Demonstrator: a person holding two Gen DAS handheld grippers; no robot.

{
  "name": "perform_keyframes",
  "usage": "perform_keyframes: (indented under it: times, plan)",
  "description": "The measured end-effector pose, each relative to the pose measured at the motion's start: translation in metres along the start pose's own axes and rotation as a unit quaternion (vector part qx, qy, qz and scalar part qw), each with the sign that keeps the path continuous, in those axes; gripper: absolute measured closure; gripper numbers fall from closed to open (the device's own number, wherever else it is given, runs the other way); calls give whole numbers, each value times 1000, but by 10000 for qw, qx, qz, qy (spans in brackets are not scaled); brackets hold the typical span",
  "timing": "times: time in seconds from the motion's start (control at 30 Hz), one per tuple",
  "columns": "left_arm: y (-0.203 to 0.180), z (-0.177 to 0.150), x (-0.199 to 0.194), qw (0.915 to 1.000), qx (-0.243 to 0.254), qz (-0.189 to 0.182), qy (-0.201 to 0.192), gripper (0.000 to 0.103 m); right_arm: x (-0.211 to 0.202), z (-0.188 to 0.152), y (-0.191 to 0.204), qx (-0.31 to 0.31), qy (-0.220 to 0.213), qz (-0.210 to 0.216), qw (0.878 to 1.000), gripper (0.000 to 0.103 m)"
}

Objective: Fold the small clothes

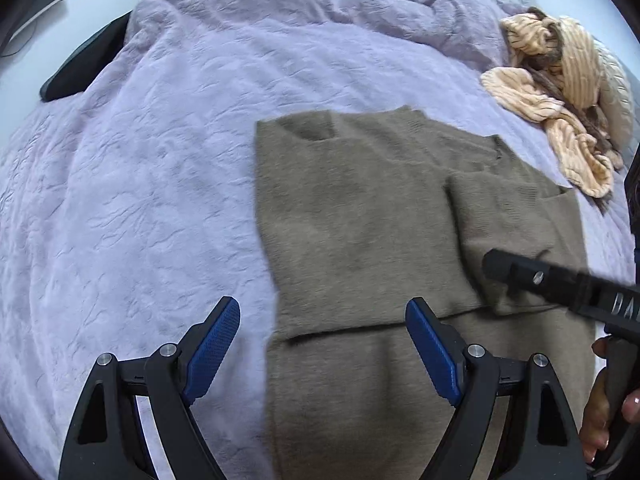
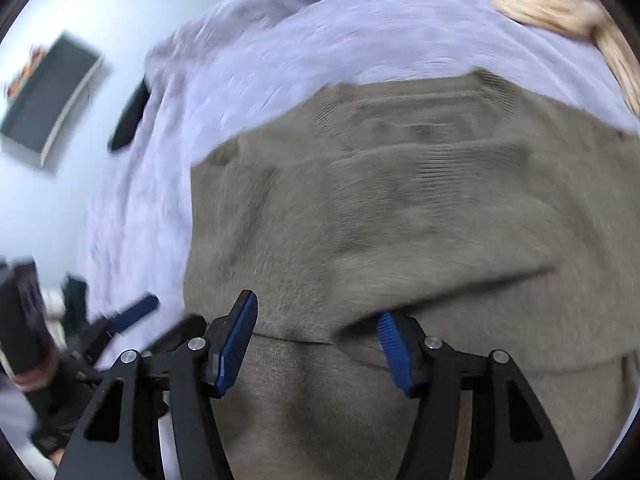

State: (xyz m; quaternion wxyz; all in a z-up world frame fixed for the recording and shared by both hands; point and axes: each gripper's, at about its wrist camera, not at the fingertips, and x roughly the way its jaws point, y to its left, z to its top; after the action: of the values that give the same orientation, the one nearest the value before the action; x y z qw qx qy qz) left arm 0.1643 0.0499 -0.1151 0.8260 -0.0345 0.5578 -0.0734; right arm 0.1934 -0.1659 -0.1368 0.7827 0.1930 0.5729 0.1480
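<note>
An olive-brown knit sweater (image 1: 360, 216) lies flat on a lilac bedspread (image 1: 140, 168), with both sleeves folded in over its body. My left gripper (image 1: 322, 316) hovers open above the sweater's left edge with nothing between its blue pads. The right gripper's black finger reaches in from the right edge over the folded right sleeve (image 1: 508, 224). In the blurred right wrist view, my right gripper (image 2: 316, 320) stands open just above the sweater (image 2: 400, 220), near a folded edge, gripping nothing. The left gripper (image 2: 132, 316) shows at the lower left there.
A crumpled cream ribbed garment (image 1: 560, 92) lies at the far right of the bed. A dark object (image 1: 80, 64) pokes out from under the bedspread at the left. A dark panel (image 2: 48, 96) sits on the pale floor beyond. A hand (image 1: 604, 412) holds the right gripper's handle.
</note>
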Motion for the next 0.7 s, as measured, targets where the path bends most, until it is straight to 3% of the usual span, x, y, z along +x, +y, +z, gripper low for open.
perform_keyframes:
  times: [0.13,0.27,0.33,0.47,0.5,0.53,0.63,0.7]
  plan:
    - [-29,10,-3,9985,488,-212,-147,17,-19,5,-52,1258,-289,417,9908,39]
    - [-75,13,-2,9920,1189,-358,-222,17,-13,13,-91,2316,-365,1080,9661,39]
    - [-97,16,4,9884,1446,-398,-245,17,-10,14,-106,2605,-384,1416,9543,50]
    - [-135,20,22,9825,1813,-355,-241,17,-6,23,-122,2706,-311,1619,9485,74]
    - [-144,21,27,9816,1866,-325,-232,17,-6,26,-123,2681,-285,1659,9486,88]
    - [-148,21,31,9816,1877,-264,-234,17,-6,28,-125,2636,-260,1715,9489,94]
    - [-150,24,39,9854,1689,5,-227,17,-13,39,-116,2362,-205,1941,9519,94]
    - [-138,27,35,9904,1358,-51,-250,17,-17,49,-98,2086,-183,2078,9555,94]
